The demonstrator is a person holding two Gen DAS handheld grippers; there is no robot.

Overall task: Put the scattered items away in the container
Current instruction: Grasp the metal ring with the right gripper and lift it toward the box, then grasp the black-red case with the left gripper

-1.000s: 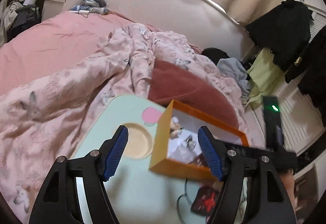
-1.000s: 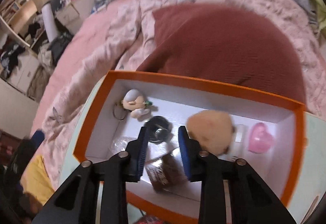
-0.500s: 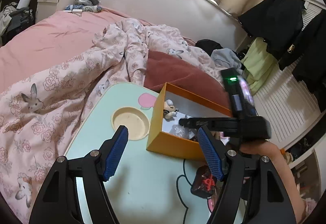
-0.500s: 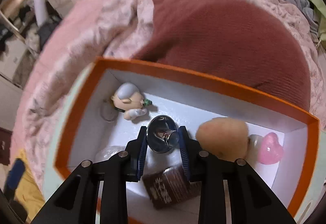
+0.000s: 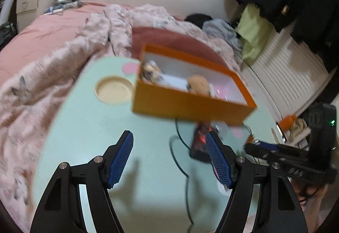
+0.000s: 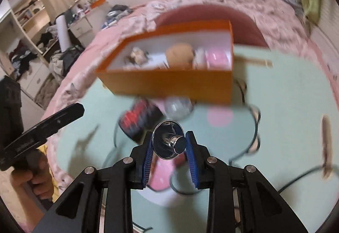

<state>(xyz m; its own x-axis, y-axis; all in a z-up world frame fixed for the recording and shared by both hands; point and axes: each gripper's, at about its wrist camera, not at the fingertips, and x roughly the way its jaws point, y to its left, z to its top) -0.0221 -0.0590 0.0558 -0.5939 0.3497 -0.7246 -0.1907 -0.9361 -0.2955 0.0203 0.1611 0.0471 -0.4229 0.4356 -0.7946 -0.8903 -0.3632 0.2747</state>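
While the orange box [image 6: 169,82] sits toward the far side of the mint-green tray table [image 6: 286,105], the small chrome piece [image 6: 169,141] is out in front of it, pinched between the blue pads of the right gripper [image 6: 170,146]. That piece is a shiny round disc with a short stubby knob; the knob points back toward the camera and a little to the right, so its axis runs roughly along the gripper's line, and the disc faces away toward the box. Its mirror surface shows dim reflections. The right claw is clamped on it at both sides of the disc's rim.

Inside the box, whose long side runs across the view, lie a tan fluffy ball [image 6: 180,53], a small figurine [image 6: 137,56] and a pink item [image 6: 218,59], all blurred. Just in front of the box on the table rest a dark packet with red print [image 6: 139,118] and a clear roundish thing [image 6: 178,105].

From the left wrist view, the left gripper [image 5: 169,156] hangs over bare table with its blue pads well apart and nothing between them. A round beige recess [image 5: 114,89] lies left of the box. Pink bedding [image 5: 42,46] surrounds the table.
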